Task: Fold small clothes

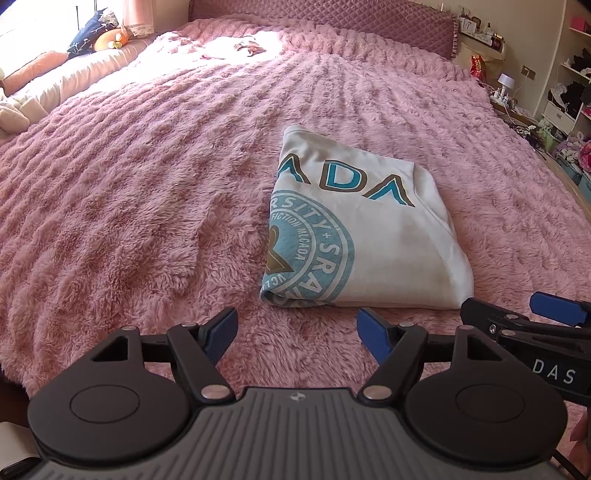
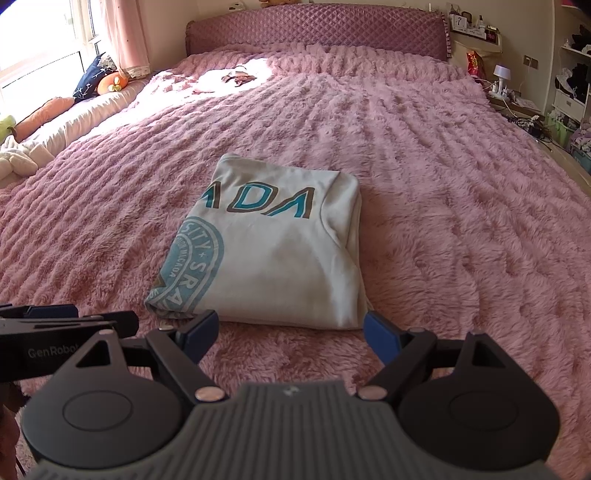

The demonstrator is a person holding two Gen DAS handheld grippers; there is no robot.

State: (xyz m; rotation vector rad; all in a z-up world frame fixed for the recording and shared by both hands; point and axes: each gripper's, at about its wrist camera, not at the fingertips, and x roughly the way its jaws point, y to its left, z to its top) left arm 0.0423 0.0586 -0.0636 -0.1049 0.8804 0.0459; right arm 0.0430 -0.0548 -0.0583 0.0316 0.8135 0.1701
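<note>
A white shirt with teal and brown print (image 1: pixel 373 236) lies folded into a compact rectangle on the pink fluffy bedspread (image 1: pixel 129 192). It also shows in the right wrist view (image 2: pixel 273 254). My left gripper (image 1: pixel 297 328) is open and empty, just short of the shirt's near edge. My right gripper (image 2: pixel 291 328) is open and empty, its blue pads at the shirt's near edge. The right gripper shows at the right of the left wrist view (image 1: pixel 524 314); the left gripper shows at the left of the right wrist view (image 2: pixel 66 317).
A quilted pink headboard (image 2: pixel 314 33) stands at the far end. Cushions and soft toys (image 2: pixel 99 83) line the left side by the window. A small garment (image 2: pixel 236 77) lies far up the bed. A nightstand with a lamp (image 2: pixel 502 81) and shelves stand on the right.
</note>
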